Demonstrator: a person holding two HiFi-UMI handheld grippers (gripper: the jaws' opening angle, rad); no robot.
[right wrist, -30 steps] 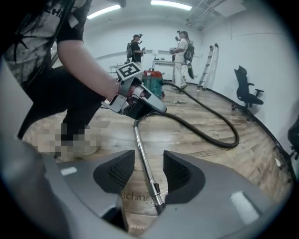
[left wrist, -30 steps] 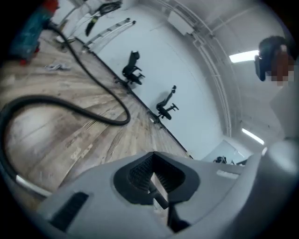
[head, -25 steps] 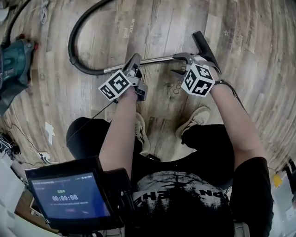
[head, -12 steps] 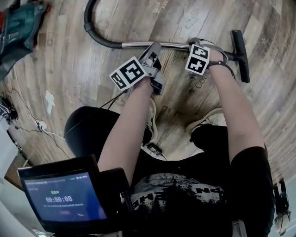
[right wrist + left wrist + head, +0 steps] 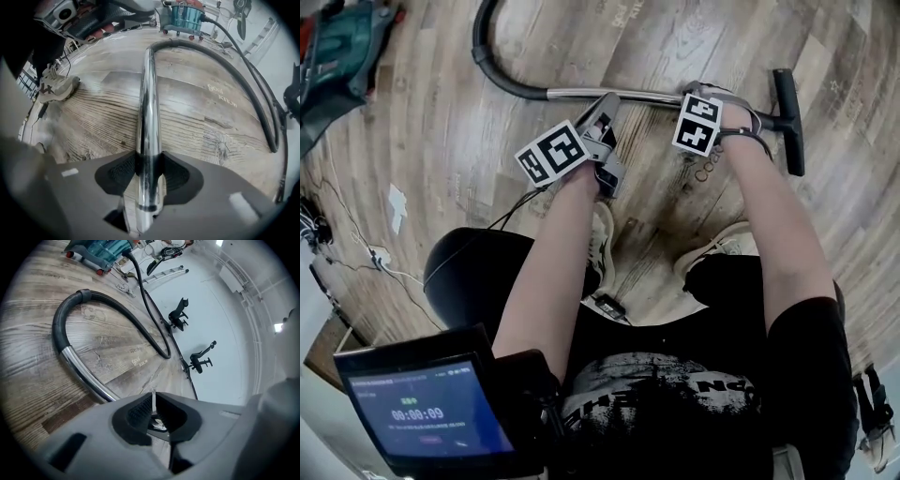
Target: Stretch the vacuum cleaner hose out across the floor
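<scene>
The vacuum's chrome tube point(image 5: 619, 93) lies on the wood floor, with its black floor nozzle point(image 5: 789, 122) at the right end. At the left end, the black hose point(image 5: 492, 70) curves away toward the teal vacuum cleaner point(image 5: 342, 47). My right gripper point(image 5: 707, 92) points down. Its jaws have just been closing, and the pads now press both sides of the tube point(image 5: 147, 103) in the right gripper point(image 5: 149, 164). My left gripper point(image 5: 607, 99) hovers just short of the tube point(image 5: 79, 366). The left gripper point(image 5: 153, 401) has just been opening and stands a thin slit apart, empty.
The person's two shoes point(image 5: 600, 239) point(image 5: 722, 246) stand just behind the tube. Thin cables point(image 5: 356, 244) and a white scrap point(image 5: 397, 202) lie on the floor at the left. Two black chairs point(image 5: 180, 315) stand by the white wall beyond the hose point(image 5: 126, 315).
The right gripper has come down over the chrome tube and closed on it. The left gripper has sunk a little beside the tube. The tube now lies flatter across the view.
</scene>
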